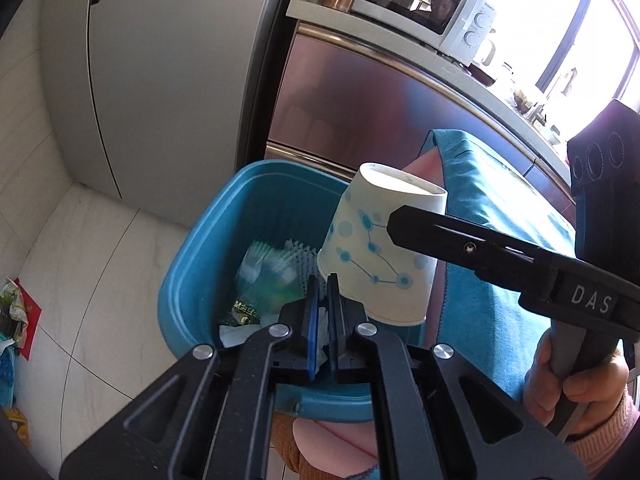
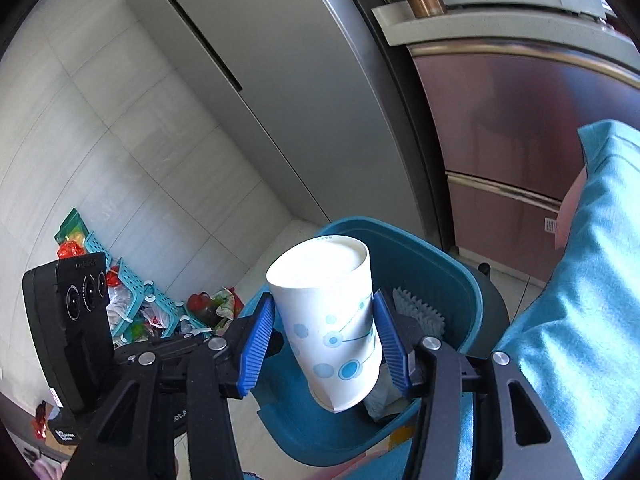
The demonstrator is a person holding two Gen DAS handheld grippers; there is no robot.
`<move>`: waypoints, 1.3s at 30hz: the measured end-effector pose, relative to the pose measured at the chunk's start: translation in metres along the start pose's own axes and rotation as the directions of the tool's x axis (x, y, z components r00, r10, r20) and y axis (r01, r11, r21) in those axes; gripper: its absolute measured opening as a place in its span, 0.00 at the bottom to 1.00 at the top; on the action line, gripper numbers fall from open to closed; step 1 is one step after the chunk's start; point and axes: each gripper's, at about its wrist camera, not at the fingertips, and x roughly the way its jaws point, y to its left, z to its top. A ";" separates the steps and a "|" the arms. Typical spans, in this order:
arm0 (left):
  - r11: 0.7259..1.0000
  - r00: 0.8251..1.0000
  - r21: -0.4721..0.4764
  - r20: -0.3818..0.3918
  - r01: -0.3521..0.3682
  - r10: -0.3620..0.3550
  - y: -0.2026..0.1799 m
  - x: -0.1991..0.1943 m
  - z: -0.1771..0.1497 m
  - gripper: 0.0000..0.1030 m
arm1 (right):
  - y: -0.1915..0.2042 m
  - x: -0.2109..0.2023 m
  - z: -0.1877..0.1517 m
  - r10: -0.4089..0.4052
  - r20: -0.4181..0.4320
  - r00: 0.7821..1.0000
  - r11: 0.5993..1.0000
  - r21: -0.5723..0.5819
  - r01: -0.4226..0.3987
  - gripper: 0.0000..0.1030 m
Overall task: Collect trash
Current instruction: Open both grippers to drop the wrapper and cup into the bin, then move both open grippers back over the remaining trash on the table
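Note:
A white paper cup (image 2: 332, 320) with blue dots and lines is clamped between the blue pads (image 2: 256, 340) of my right gripper (image 2: 322, 298). It hangs tilted over the open blue bin (image 2: 460, 280). In the left wrist view the same cup (image 1: 376, 264) sits above the bin (image 1: 192, 276), with one black right finger (image 1: 440, 236) across it. My left gripper (image 1: 323, 280) is shut just over the bin's near side, beside the cup. A pale scrap shows in the slit between its pads; I cannot tell if it is held. Wrappers (image 1: 268, 276) lie inside the bin.
A teal cloth (image 1: 500, 208) covers the surface right of the bin. A grey fridge (image 1: 160, 80) and a steel cabinet (image 1: 360, 112) with a microwave (image 1: 432, 4) stand behind. Turquoise baskets and loose wrappers (image 2: 140, 304) lie on the white tile floor to the left.

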 end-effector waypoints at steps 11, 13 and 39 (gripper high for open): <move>1.000 1.000 -0.011 0.016 0.018 -0.017 -0.006 0.004 -0.006 0.10 | -0.007 -0.006 -0.003 0.006 0.019 1.000 1.000 0.015 -0.006 0.48; 0.999 0.999 -0.010 0.028 0.030 -0.030 -0.007 -0.003 -0.007 0.16 | -0.008 -0.012 -0.006 0.005 0.030 1.000 1.000 0.010 -0.005 0.48; 0.883 0.933 0.336 0.030 0.329 -0.359 -0.185 -0.049 -0.058 0.46 | -0.057 -0.213 -0.107 -0.192 0.262 0.946 0.980 0.010 0.197 0.55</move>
